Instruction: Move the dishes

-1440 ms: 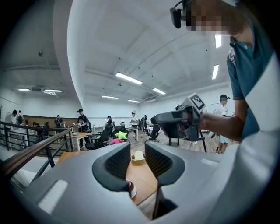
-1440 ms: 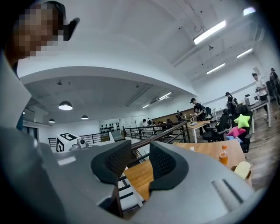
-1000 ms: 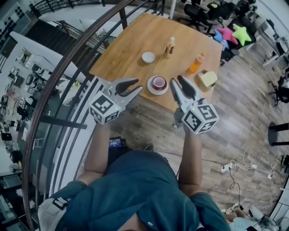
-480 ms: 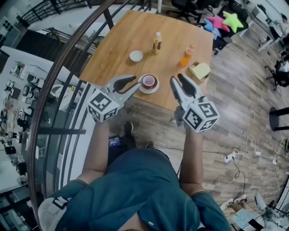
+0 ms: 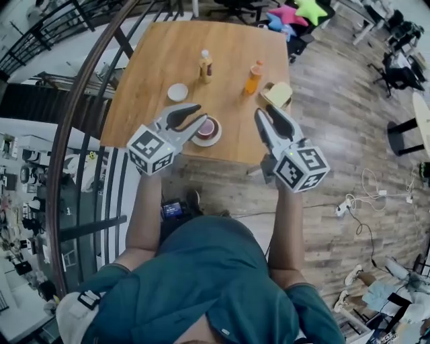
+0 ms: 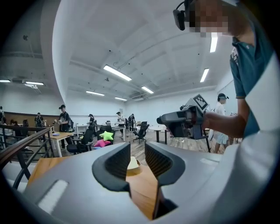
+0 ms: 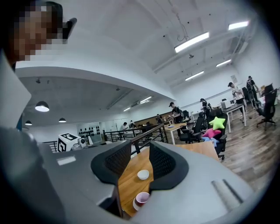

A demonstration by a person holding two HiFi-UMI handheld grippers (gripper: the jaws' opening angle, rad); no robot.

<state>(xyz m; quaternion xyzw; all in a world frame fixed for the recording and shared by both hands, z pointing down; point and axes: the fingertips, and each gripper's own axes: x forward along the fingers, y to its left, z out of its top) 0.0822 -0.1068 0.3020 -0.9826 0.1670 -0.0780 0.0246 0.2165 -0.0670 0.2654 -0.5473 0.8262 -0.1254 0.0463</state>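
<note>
A red cup on a white saucer (image 5: 207, 130) sits near the front edge of the wooden table (image 5: 154, 67); in the right gripper view the cup (image 7: 142, 199) shows low between the jaws. A small white bowl (image 5: 178, 92) stands farther back, and that same bowl (image 7: 143, 174) appears in the right gripper view. My left gripper (image 5: 195, 115) is open, held in the air just left of the cup. My right gripper (image 5: 267, 115) is open over the table's front right edge. Nothing is between either pair of jaws. My left gripper (image 6: 138, 159) looks across the table at a yellow object in a shallow dish (image 6: 132, 165).
A pale bottle (image 5: 205, 67) and an orange bottle (image 5: 252, 78) stand at the table's back. A yellow object in a dish (image 5: 277, 95) lies at the right edge. A curved railing (image 5: 80, 127) runs on the left. Office chairs and star cushions (image 5: 295, 12) are beyond.
The table has drawn closer and shifted left in the head view. Both grippers, still open, now reach the table's front edge beside the cup.
</note>
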